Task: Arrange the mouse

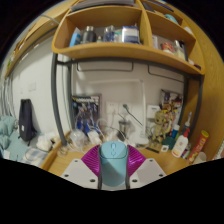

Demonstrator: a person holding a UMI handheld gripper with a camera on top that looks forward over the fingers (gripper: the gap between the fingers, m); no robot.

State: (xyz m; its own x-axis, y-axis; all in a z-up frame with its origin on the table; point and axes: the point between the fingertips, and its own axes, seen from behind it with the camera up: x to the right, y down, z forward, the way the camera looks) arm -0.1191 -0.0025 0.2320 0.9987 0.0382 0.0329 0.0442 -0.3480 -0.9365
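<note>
A light blue computer mouse [113, 163] sits between my two fingers, its wheel end pointing away from me. The magenta pads [92, 158] press on both of its sides. My gripper [113, 160] is shut on the mouse and holds it raised above a cluttered wooden desk [60, 160]. The underside of the mouse is hidden.
The desk holds cables, small tools and a white bottle [181, 142] with an orange-capped bottle [201, 143] beyond the fingers to the right. A wooden shelf [110, 50] with boxes runs overhead. A white wall with a socket panel [87, 105] stands behind the desk.
</note>
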